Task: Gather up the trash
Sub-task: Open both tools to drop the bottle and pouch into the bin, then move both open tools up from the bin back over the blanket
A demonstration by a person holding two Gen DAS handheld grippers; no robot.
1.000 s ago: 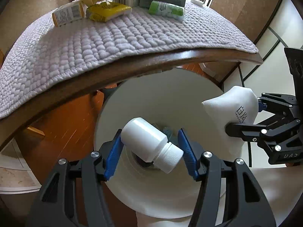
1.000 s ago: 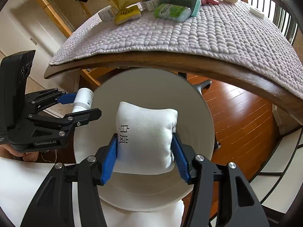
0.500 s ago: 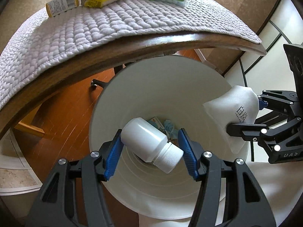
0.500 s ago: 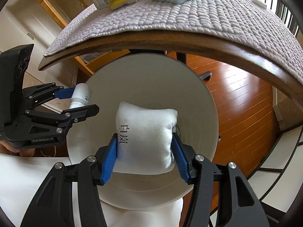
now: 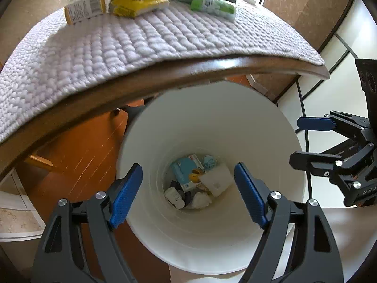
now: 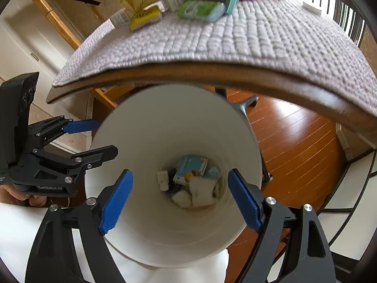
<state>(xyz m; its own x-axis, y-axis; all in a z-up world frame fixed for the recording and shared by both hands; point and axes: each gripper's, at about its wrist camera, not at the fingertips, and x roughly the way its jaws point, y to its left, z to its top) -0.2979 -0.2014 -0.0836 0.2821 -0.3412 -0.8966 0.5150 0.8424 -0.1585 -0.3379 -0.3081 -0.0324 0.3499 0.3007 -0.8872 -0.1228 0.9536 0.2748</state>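
fingers (image 5: 127,192) of left gripper (image 5: 188,194) spread wide, holding nothing — same for right gripper (image 6: 180,199), both poised over white bin (image 5: 212,243). white bottle (image 5: 174,197) and white pouch (image 5: 218,182) down at the bottom among other trash. more packets (image 5: 136,6) up on quilted surface (image 5: 117,47).

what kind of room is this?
Likely a home dining room: wooden table under a quilted cloth, plank floor, chair backs beyond, white bin beside it.

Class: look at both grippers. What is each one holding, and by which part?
Nothing. The left gripper and right gripper hang open over the white bin.
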